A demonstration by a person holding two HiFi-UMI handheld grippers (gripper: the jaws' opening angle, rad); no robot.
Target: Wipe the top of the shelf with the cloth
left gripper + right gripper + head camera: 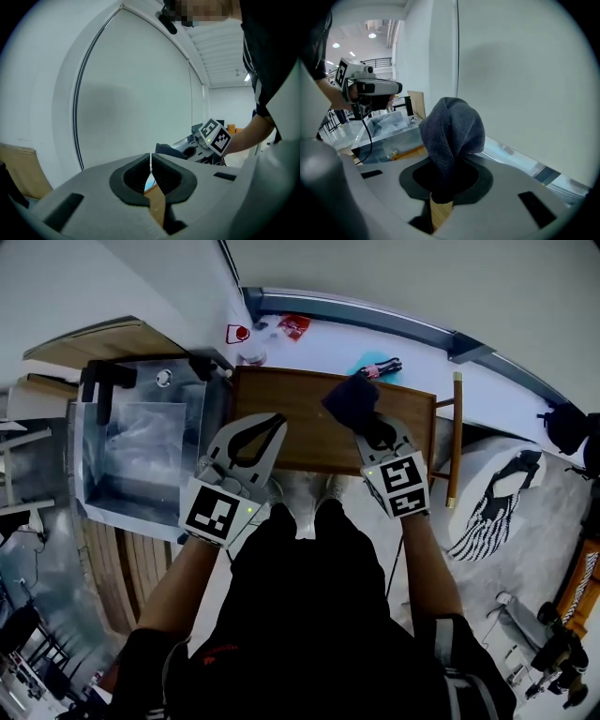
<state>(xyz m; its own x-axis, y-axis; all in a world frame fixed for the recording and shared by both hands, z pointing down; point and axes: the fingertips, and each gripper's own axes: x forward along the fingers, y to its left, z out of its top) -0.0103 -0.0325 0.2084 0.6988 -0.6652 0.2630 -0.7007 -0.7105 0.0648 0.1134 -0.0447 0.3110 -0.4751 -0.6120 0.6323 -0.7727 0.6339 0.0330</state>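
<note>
The brown wooden shelf top [309, 442] lies straight ahead of me in the head view. A dark grey cloth [351, 397] hangs bunched over its far right part, and my right gripper [372, 430] is shut on it. The right gripper view shows the cloth [452, 131] standing up out of the jaws of that gripper [443, 190]. My left gripper [273, 421] hovers over the near left part of the shelf, shut with nothing in it. In the left gripper view its tips [151, 161] meet, with the cloth [168, 149] beyond them.
A clear plastic box [141, 442] stands against the shelf's left side. Small red and white items [293, 326] and a blue one [368, 367] lie on the white ledge behind. A wooden bar [455, 437] runs along the right edge, with a white patterned object [502, 488] beyond.
</note>
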